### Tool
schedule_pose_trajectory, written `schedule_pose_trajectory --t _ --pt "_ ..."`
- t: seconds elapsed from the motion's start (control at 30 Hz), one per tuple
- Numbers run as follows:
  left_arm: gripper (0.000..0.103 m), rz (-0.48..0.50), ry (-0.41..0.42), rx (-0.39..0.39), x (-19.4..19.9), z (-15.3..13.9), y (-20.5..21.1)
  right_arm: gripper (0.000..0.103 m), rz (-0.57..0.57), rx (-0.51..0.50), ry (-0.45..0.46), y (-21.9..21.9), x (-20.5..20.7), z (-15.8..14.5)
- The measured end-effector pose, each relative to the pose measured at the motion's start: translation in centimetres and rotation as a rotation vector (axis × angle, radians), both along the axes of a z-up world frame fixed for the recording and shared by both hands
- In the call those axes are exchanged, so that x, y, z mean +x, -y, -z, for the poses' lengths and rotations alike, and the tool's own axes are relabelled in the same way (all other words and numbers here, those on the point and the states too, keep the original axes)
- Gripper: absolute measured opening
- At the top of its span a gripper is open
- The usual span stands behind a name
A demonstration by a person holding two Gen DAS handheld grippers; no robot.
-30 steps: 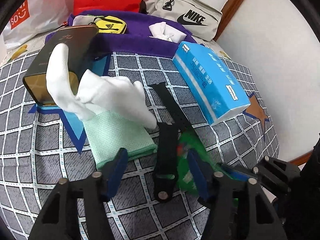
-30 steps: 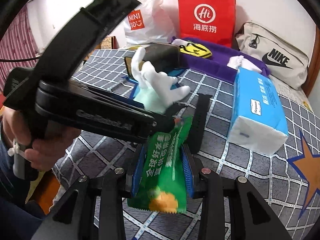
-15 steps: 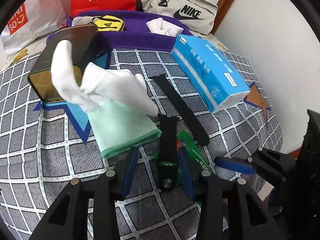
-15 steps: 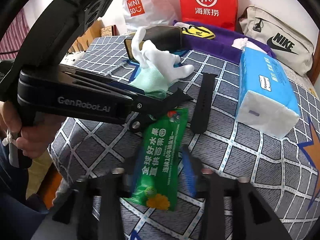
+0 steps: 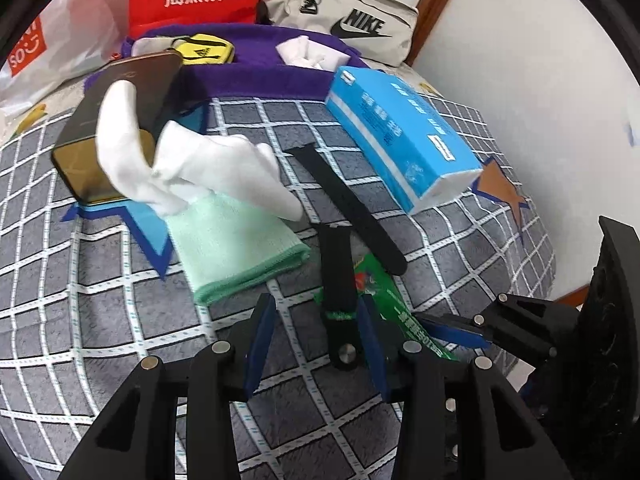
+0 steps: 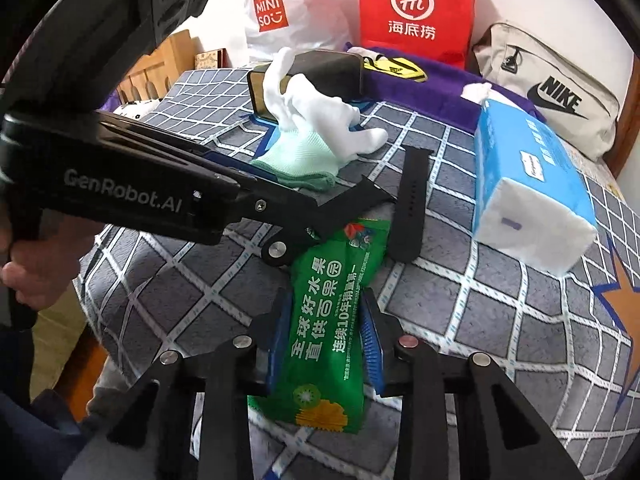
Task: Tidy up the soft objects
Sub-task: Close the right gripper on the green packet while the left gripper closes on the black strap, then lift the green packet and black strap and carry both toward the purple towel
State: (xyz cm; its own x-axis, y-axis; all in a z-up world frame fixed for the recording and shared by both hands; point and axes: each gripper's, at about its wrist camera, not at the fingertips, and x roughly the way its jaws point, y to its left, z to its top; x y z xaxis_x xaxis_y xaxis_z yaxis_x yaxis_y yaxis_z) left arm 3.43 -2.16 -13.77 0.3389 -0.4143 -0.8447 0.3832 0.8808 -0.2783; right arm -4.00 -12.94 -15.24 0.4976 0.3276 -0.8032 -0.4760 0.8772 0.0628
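A green snack packet (image 6: 328,320) lies on the checked bed cover (image 6: 500,312) between my right gripper's (image 6: 326,336) blue pads. The jaws are closing and both pads touch its edges. My left gripper (image 5: 316,344) stands open astride a short black watch strap (image 5: 338,280), with a gap on the strap's left side. In the right wrist view the left gripper (image 6: 360,200) reaches in from the left, above the packet's far end. A longer black strap (image 5: 348,204) lies beyond. A white glove with a mint cuff (image 5: 216,172) rests partly on a dark box (image 5: 116,120).
A blue tissue pack (image 5: 400,132) lies to the right. A purple cloth (image 5: 256,76) with a yellow pouch (image 5: 202,52) runs along the back. Behind it stand a red bag (image 6: 412,8), a white Miniso bag (image 6: 280,12) and a beige Nike bag (image 6: 552,88). A hand (image 6: 24,272) holds the left gripper.
The right jaws opened and dropped the raised packet flat onto the bed, then came in against its sides again. The left fingers narrowed around the short strap.
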Motion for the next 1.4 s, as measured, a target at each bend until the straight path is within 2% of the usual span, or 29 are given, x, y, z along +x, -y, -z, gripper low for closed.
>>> schedule_pose_trajectory --t 0.13,0.3,0.4,0.43,0.5,0.53,0.63,0.77,0.9,1.3,1.4 --pt "0.040 0.049 -0.003 -0.015 0.2 0.1 1.6 0.033 -0.021 -0.005 -0.004 0.1 -0.9 -0.3" --pt "0.040 0.074 0.027 0.125 0.4 1.1 4.4 0.033 -0.029 -0.010 0.003 -0.1 -1.4 0.0" --pt "0.040 0.079 0.049 0.152 0.2 1.1 4.8 0.033 -0.022 0.008 -0.001 0.3 -1.4 0.1" --pt "0.038 0.079 0.055 0.160 0.2 1.1 4.8 0.033 -0.021 0.011 -0.002 0.4 -1.4 0.0" --pt "0.026 0.075 0.076 0.188 0.2 1.2 4.8 0.033 -0.018 0.019 -0.004 0.5 -1.4 0.1" --pt "0.023 0.071 0.080 0.188 0.2 1.1 4.5 0.033 -0.018 0.018 -0.003 0.5 -1.5 0.2" --pt "0.020 0.055 0.059 0.137 0.6 1.1 3.4 0.033 -0.021 0.018 0.004 0.4 -1.5 0.2" --pt "0.020 0.031 0.071 0.138 0.6 0.7 2.4 0.033 -0.018 0.026 0.000 0.7 -1.4 0.1" --pt "0.020 0.005 0.070 0.093 0.5 -0.1 0.8 0.033 -0.014 0.014 -0.001 0.9 -1.5 -0.1" --pt "0.020 0.017 0.074 -0.029 -1.1 -2.3 -1.0 0.033 -0.022 0.041 0.005 1.7 -1.7 -2.1" --pt "0.020 -0.004 0.086 -0.034 -1.3 -2.7 -1.6 0.033 -0.013 0.042 0.019 1.9 -1.9 -2.6"
